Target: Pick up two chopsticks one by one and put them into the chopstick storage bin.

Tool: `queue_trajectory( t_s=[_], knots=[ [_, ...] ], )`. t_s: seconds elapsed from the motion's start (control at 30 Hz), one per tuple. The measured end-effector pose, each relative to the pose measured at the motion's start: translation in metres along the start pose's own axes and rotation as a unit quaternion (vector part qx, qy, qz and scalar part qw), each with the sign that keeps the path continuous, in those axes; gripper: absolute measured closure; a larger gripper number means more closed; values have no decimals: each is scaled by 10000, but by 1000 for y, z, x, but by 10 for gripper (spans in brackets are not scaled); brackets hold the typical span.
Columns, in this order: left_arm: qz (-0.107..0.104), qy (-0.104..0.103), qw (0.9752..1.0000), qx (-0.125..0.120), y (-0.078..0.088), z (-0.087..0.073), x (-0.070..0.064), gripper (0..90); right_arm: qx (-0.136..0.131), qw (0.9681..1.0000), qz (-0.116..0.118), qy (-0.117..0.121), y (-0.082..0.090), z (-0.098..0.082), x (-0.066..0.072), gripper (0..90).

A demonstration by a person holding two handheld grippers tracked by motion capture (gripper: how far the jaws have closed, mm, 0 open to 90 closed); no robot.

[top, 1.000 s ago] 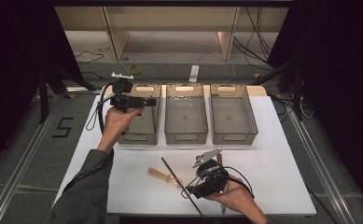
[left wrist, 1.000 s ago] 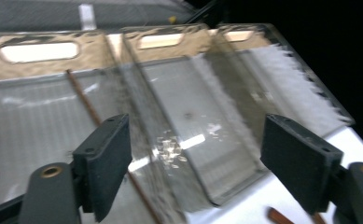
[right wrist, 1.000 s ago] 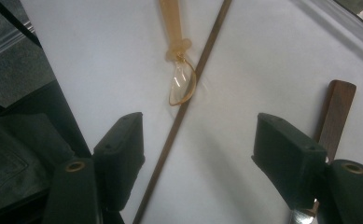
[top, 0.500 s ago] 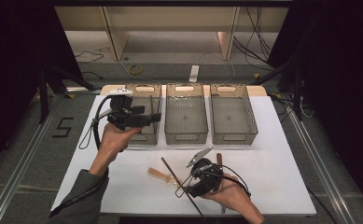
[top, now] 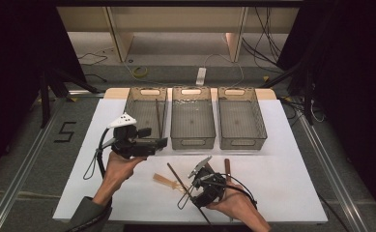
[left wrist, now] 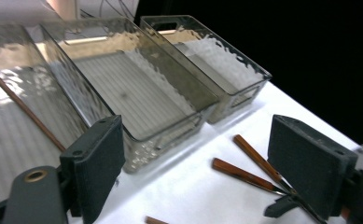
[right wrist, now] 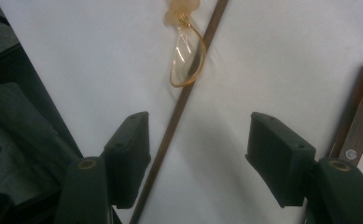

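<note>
The right tongs (right wrist: pixel 198 126) stand open with their jaws either side of a thin brown stick (right wrist: pixel 170 135). They have just been closing and do not yet press on it. In the high view these tongs (top: pixel 193 193) and the stick (top: pixel 173 171) sit at the lower middle of the frame, on the white tabletop (top: pixel 282 183). The stick lies hard against one jaw rather than midway, so a squeeze may roll or skid it sideways and catch it askew, leaving it free to swivel. A wire loop (right wrist: pixel 186 60) on an amber handle rests across the same stick just beyond the jaws, so a lift would likely drag or flip it. A long stick held near one end could also knock a bin wall on the way over. The left tongs (top: pixel 154 137) hover at centre left, holding nothing, having just been opening. Counted: two tongs, three clear bins in a row at upper centre – left (top: pixel 130 116), middle (top: pixel 193 140), right (top: pixel 241 142) – and two thin sticks, the other (top: pixel 157 116) already in the left bin. There is also one wire loop and two brown-handled tools (left wrist: pixel 244 173) (left wrist: pixel 258 158) side by side on the tabletop.
</note>
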State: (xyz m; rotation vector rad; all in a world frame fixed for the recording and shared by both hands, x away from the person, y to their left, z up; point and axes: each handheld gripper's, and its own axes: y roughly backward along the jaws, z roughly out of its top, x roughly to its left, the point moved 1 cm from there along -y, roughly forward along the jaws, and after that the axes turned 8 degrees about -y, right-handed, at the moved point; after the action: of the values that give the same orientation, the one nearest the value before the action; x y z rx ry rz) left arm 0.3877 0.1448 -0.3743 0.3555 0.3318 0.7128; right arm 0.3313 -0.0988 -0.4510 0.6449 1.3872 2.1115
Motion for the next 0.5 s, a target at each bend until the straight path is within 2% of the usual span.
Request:
queue_trajectory(
  t_s=[0.07, 0.1, 0.17, 0.23, 0.5],
  knots=[
    [99, -113, 9999, 14, 0, -7, -2, 184, 6, 10000, -18, -57, -1, 0, 1, 395],
    [91, -103, 9999, 21, 0, -10, -2, 184, 40, 10000, -20, -12, -1, -1, 0, 402],
    [-45, 65, 10000, -8, 1, -19, -2, 180, 61, 10000, -10, -46, -2, -1, 2, 410],
    [-59, 95, 9999, -19, 1, -26, -3, 182, 96, 9999, 12, -30, -3, -2, 2, 416],
    [44, -120, 9998, -150, 9, -37, -7, 184, 273, 9996, -5, 2, -9, -3, 5, 445]
  ],
)
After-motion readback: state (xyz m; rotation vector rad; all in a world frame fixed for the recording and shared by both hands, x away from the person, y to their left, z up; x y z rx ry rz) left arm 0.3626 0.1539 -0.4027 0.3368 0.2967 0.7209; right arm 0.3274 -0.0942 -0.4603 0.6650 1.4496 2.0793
